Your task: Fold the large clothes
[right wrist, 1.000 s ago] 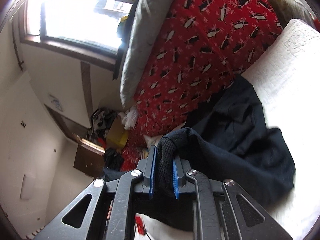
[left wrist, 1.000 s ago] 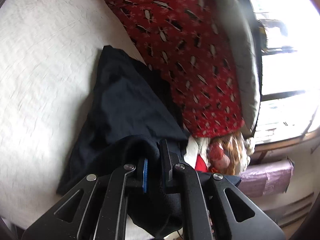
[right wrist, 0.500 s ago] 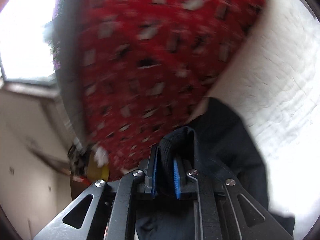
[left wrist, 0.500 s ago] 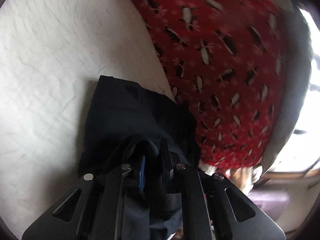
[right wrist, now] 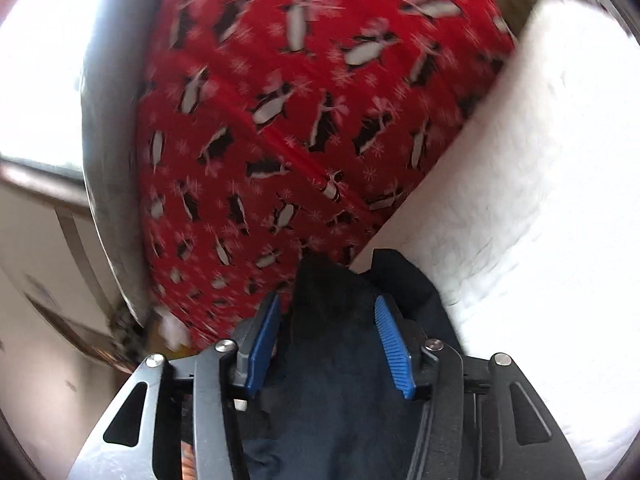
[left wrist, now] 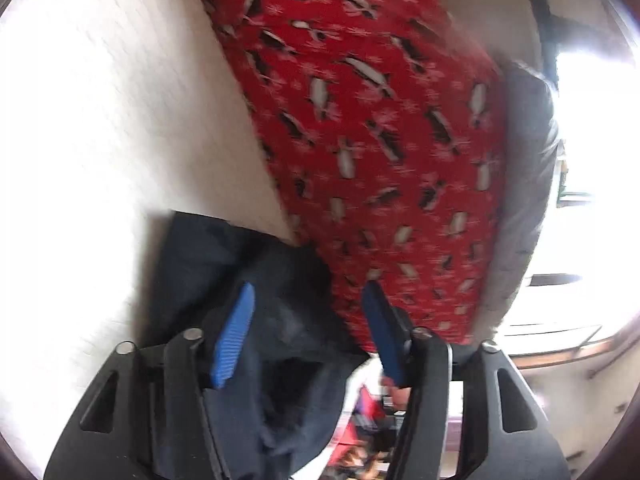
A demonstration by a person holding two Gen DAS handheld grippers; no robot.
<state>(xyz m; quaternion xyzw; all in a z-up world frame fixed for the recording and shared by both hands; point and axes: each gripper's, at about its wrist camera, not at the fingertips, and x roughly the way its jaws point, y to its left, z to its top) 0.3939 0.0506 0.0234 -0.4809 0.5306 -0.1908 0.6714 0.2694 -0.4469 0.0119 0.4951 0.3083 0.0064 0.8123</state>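
A dark navy garment (left wrist: 208,264) lies bunched on the white bed cover (left wrist: 100,120), against the red penguin-print blanket (left wrist: 360,120). My left gripper (left wrist: 306,300) is open, its blue pads spread wide, with the dark cloth loose between and below them. In the right wrist view the same garment (right wrist: 344,380) lies under and between the fingers. My right gripper (right wrist: 328,312) is open too, its blue pads apart on either side of a raised fold of the cloth.
A grey pillow (left wrist: 524,184) lies beyond the red blanket (right wrist: 300,120), by a bright window (left wrist: 592,160). The white bed cover (right wrist: 540,200) spreads to the right in the right wrist view. Clutter lies on the floor off the bed's edge (left wrist: 372,420).
Both grippers were shut on the dark garment and have opened, letting it go. Both have moved closer to the bed and the red blanket.
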